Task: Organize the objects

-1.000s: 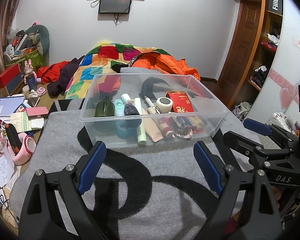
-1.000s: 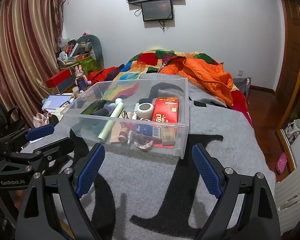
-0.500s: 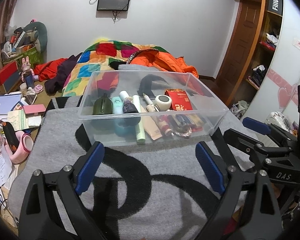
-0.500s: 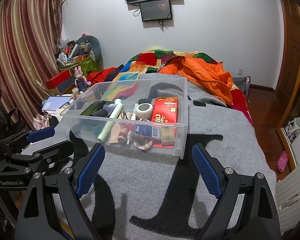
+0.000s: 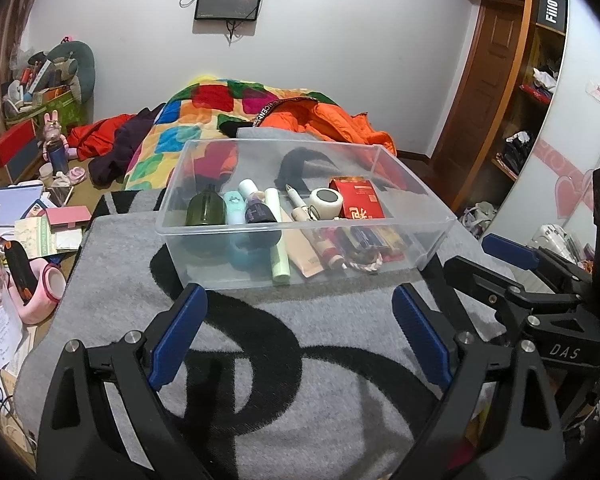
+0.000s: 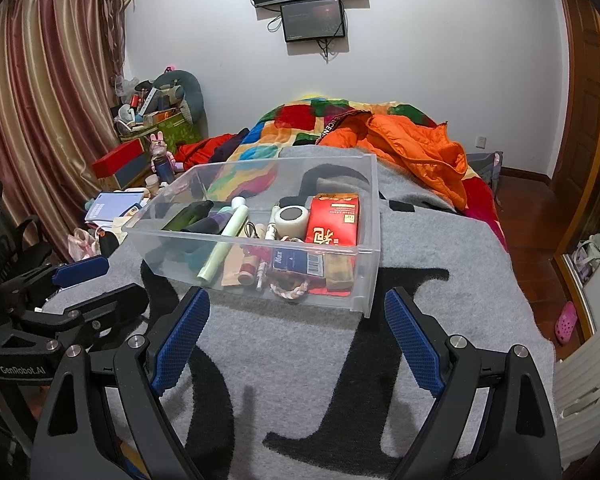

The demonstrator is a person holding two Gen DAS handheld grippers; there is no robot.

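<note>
One clear bin (image 5: 300, 224) on grey blanket (image 5: 260, 360), filled: green bottle (image 5: 206, 210), pale tube (image 5: 278, 236), tape roll (image 5: 326, 202), red box (image 5: 358, 198). Left gripper (image 5: 296, 332) and right gripper (image 6: 296, 338) both spread wide, empty, just short of bin's near wall. Quilt (image 6: 300, 128) and orange jacket (image 6: 412, 152) beyond.

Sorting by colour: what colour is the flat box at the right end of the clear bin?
Red, with gold print; the box shows best in the right wrist view.
</note>
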